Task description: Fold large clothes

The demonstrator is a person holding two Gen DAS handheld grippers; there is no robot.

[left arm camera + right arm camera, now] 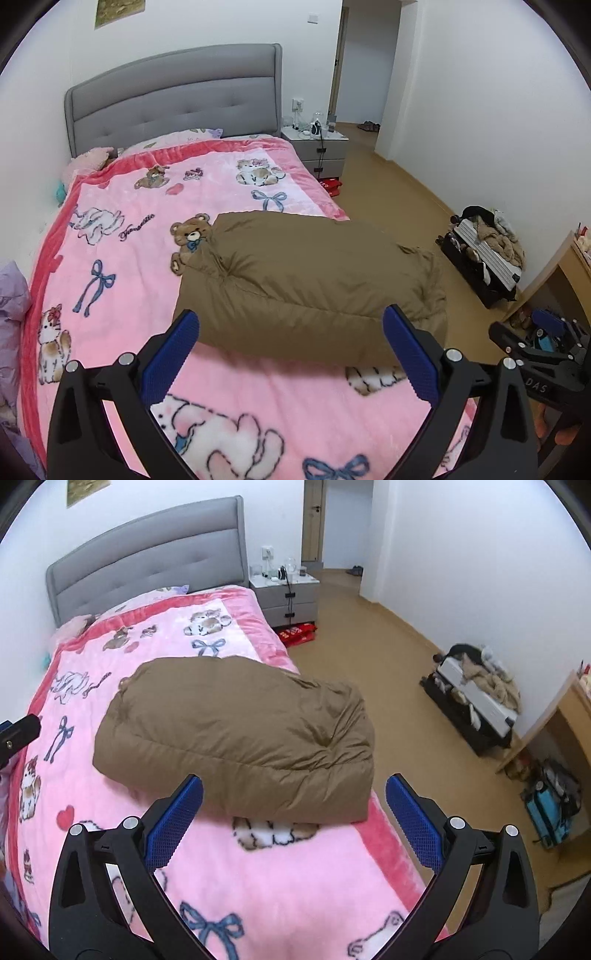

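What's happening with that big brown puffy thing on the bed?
Someone is folding a big brown puffy coat with two hand-held grabbers. The coat now lies folded into a thick bundle on the pink cartoon blanket, near the bed's floor-side edge. The left tool and the right tool are both wide open, holding nothing, hanging above the bed on the near side of the coat.

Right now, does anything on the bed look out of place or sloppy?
The folded brown jacket lies at the bed's right edge, one end hanging past the pink blanket. Otherwise nothing stands out.
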